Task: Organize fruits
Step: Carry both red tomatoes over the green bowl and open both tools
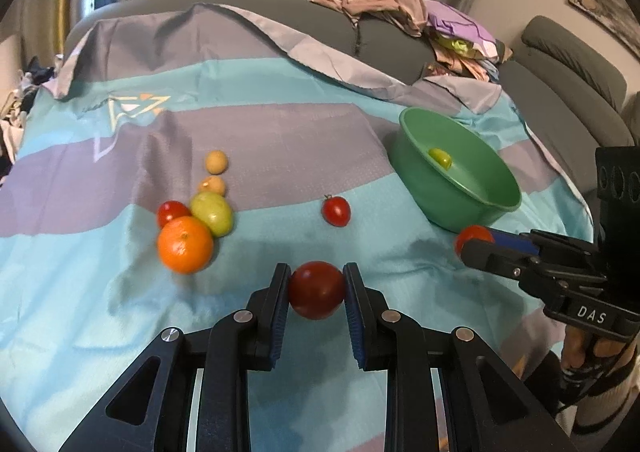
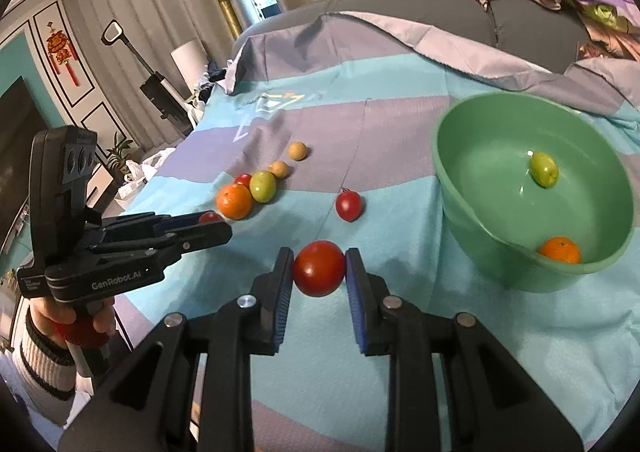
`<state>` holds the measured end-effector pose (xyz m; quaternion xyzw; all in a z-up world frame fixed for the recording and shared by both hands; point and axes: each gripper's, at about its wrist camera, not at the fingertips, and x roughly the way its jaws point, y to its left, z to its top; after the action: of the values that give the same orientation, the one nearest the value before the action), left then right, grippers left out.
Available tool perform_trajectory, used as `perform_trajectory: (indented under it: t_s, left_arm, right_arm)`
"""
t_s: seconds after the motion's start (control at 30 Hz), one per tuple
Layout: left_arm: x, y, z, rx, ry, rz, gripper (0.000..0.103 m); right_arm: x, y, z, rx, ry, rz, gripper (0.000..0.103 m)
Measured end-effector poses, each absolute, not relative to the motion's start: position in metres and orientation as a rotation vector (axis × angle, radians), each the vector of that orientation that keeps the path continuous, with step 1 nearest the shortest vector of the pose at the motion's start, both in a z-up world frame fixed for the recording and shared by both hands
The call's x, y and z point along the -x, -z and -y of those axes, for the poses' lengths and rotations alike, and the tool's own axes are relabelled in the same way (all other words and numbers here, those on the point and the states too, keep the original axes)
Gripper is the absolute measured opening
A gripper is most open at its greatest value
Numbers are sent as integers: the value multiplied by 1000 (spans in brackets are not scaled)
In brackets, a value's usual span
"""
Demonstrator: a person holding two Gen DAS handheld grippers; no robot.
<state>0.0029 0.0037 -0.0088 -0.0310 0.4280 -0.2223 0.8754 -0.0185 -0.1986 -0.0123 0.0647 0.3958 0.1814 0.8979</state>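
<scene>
My left gripper is shut on a dark red tomato, held above the striped cloth. My right gripper is shut on a brighter red tomato, just left of the green bowl. In the left wrist view the right gripper sits at the bowl's near side. A green fruit and an orange lie inside the bowl. On the cloth lie a small red tomato, an orange, a green fruit, another red tomato and two small tan fruits.
The blue and purple striped cloth covers a grey sofa. A pile of clothes lies on the sofa back behind the bowl. A person's hand in a striped sleeve holds the left gripper. Curtains hang behind.
</scene>
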Motion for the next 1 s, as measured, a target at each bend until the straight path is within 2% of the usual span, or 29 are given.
perform_trajectory:
  t_s: [0.43, 1.0]
  left_arm:
    - [15, -18, 8, 26, 483, -820, 26]
    - [1, -40, 68, -79, 592, -746, 26]
  right_arm:
    - [42, -5, 216, -143, -331, -769, 27]
    - [44, -20, 266, -187, -216, -688, 27]
